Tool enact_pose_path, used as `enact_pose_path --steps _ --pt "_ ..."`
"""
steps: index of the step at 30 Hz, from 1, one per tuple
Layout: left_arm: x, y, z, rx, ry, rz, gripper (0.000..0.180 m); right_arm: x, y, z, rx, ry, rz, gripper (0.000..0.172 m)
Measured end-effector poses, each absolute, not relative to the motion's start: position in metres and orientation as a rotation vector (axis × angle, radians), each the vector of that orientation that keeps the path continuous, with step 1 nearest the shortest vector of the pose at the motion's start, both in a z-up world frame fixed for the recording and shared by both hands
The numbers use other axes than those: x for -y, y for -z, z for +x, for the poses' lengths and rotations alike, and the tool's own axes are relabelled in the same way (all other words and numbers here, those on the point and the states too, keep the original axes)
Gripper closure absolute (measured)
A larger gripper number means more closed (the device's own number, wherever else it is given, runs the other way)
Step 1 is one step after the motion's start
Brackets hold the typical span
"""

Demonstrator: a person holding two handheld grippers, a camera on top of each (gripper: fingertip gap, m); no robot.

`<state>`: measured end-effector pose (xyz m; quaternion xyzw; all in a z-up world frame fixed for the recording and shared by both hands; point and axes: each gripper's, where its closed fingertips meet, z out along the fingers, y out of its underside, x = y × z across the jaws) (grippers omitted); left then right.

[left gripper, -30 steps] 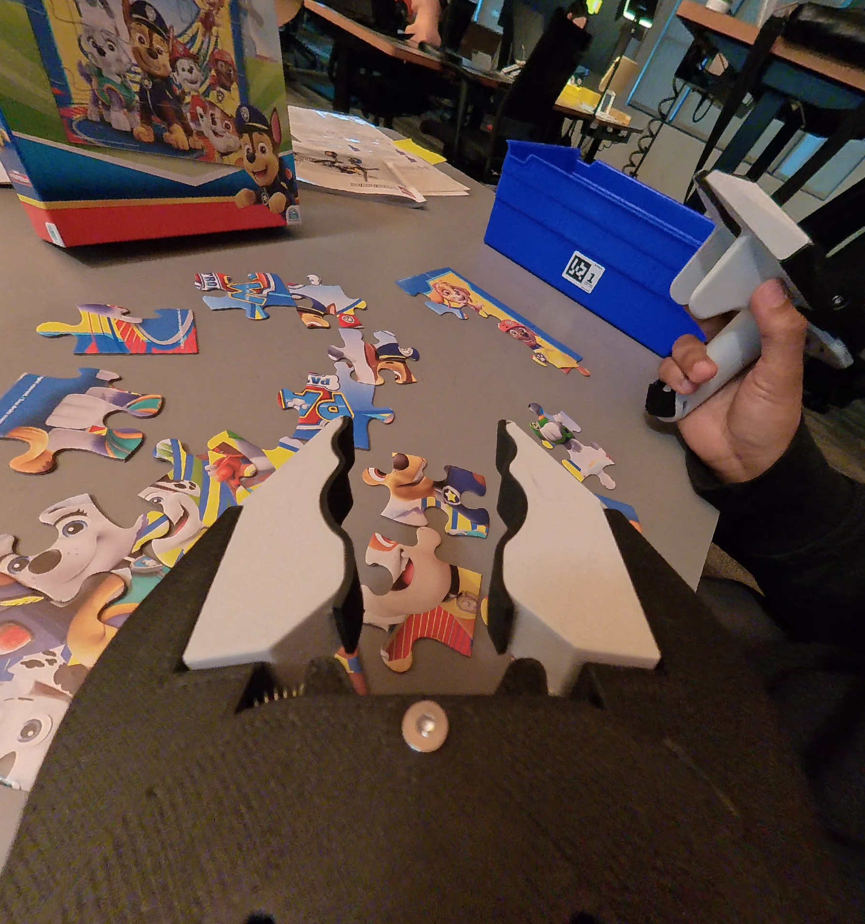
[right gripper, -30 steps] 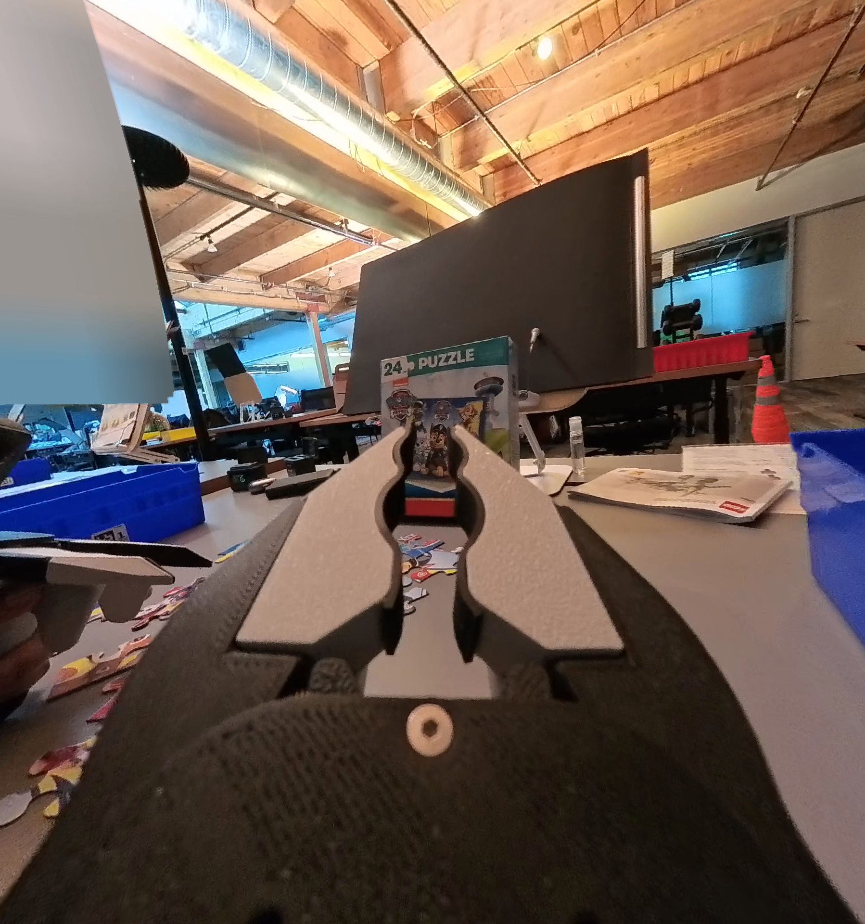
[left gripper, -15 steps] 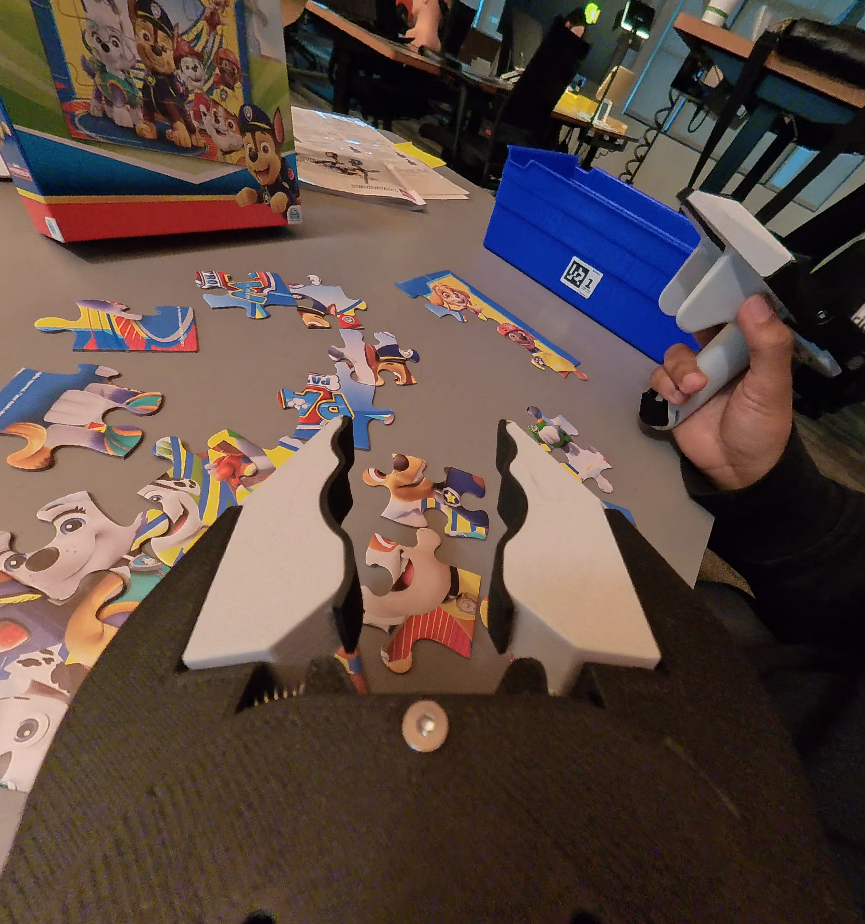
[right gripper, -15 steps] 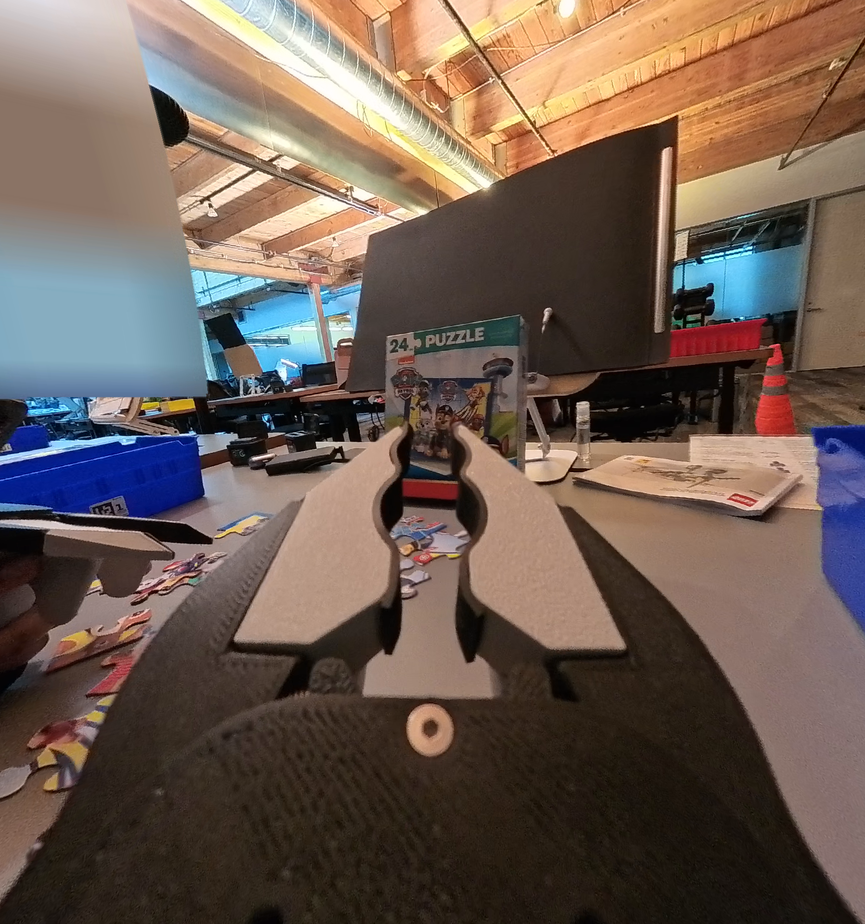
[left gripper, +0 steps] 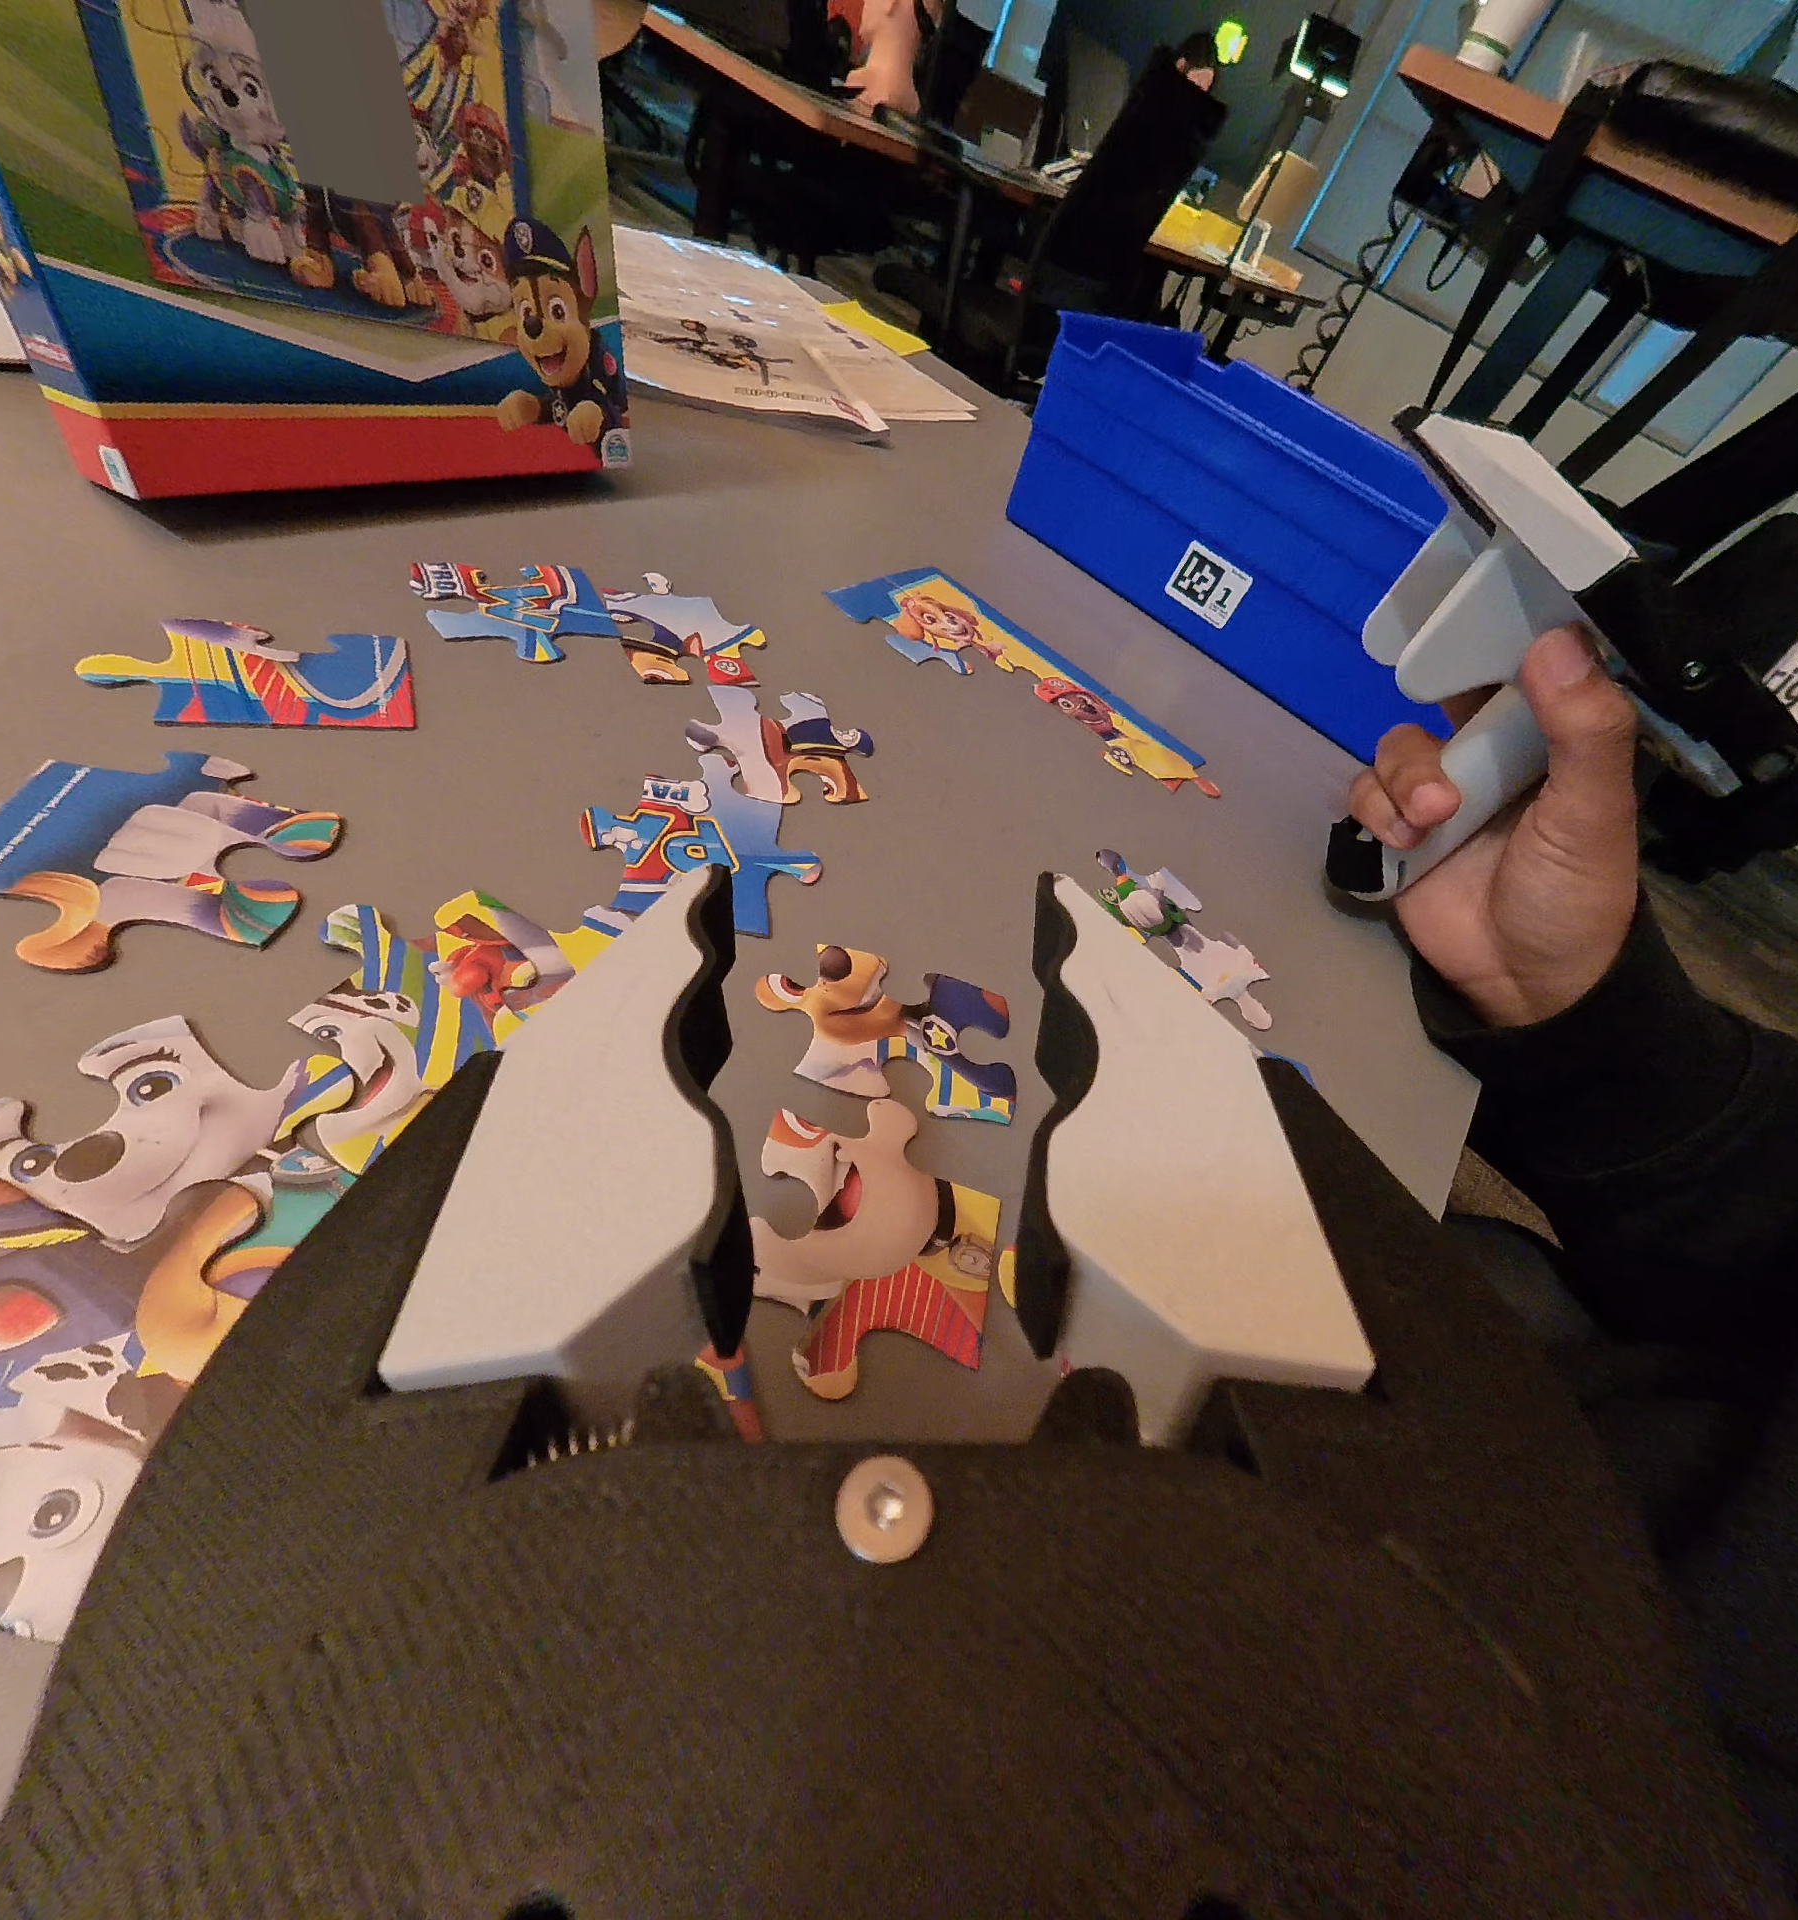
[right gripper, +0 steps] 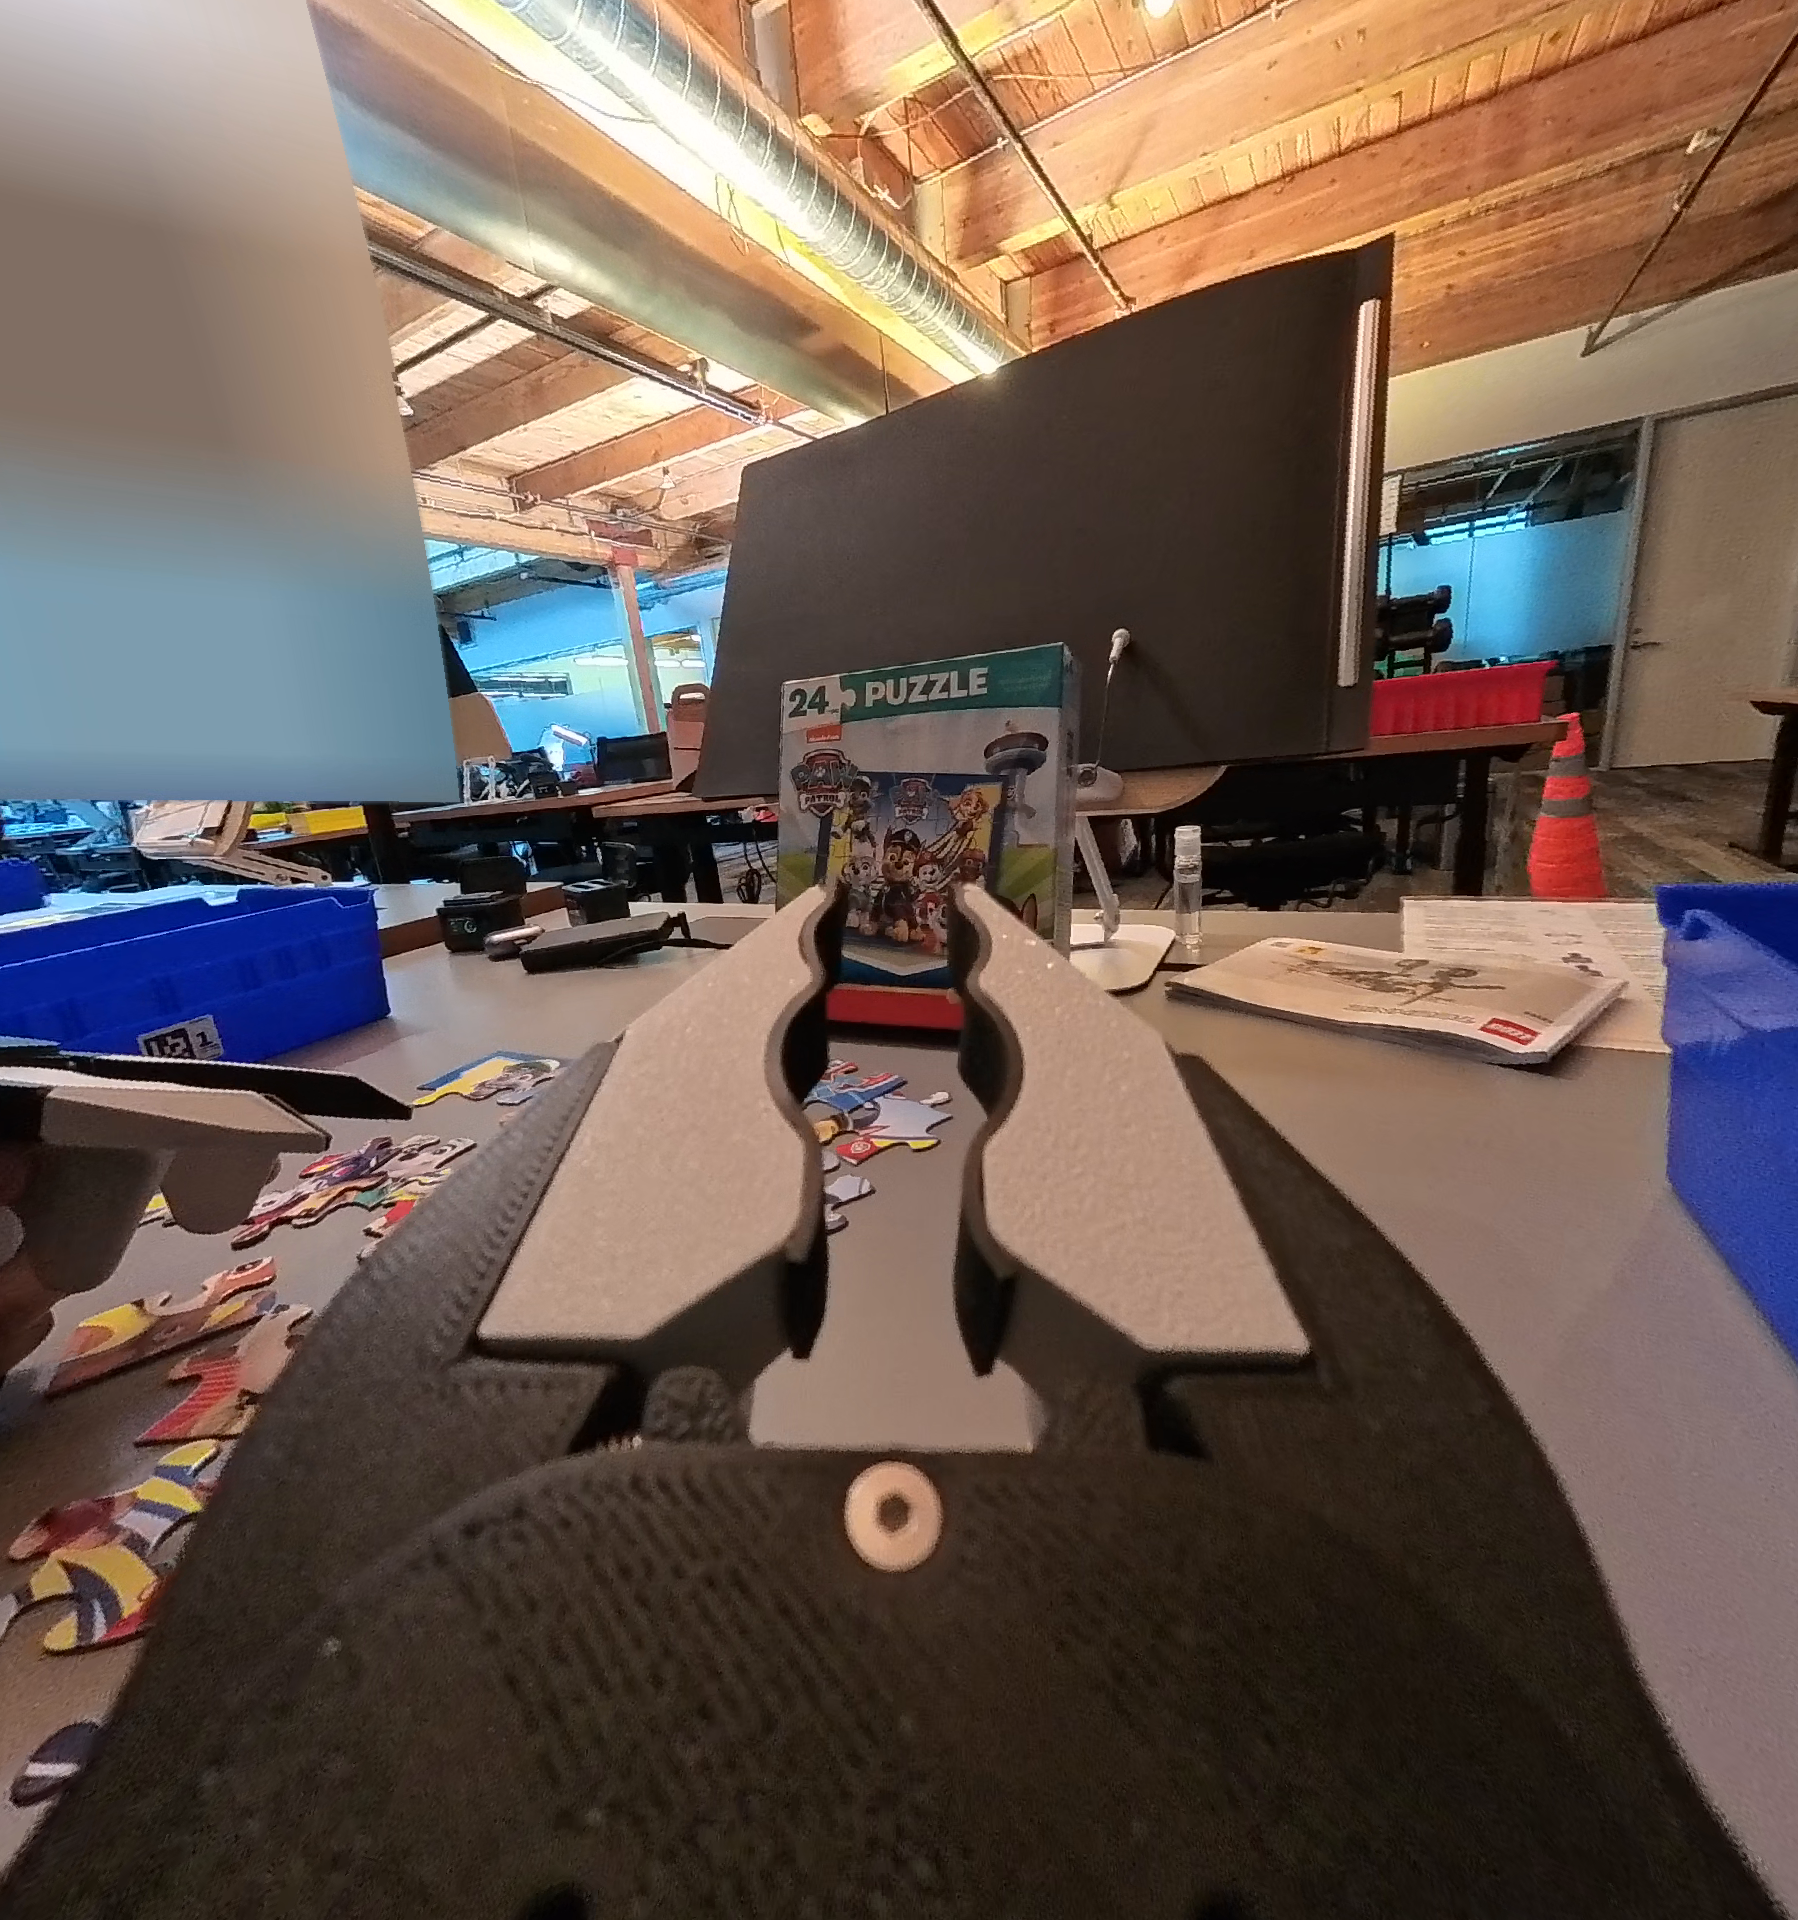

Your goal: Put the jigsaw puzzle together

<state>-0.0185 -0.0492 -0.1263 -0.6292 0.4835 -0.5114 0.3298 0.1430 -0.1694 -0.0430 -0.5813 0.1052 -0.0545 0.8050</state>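
Below, in the left wrist view, the left gripper (left gripper: 882,899) was held with its fingers spread wide and nothing grasped, over a grey table (left gripper: 926,540) scattered with puzzle pieces (left gripper: 890,1023); the nearest pieces lay flat beneath the gap. A puzzle box (left gripper: 334,260) stood far left, a blue bin (left gripper: 1217,499) far right. In the right wrist view, the right gripper (right gripper: 893,914) was seen slightly parted and bare, raised above the table, aimed toward the puzzle box (right gripper: 926,821), with a booklet (right gripper: 1394,992) lying to the right.
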Motion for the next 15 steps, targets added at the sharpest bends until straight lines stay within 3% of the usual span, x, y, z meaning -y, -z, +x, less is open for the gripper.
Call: enact_pose_path --steps 15 --pt "0.0407 0.1208 -0.0204 -1.185 1.326 -1.637 0.117 0.1647 0.0479 0.1414 -0.218 0.105 -1.275 0.154"
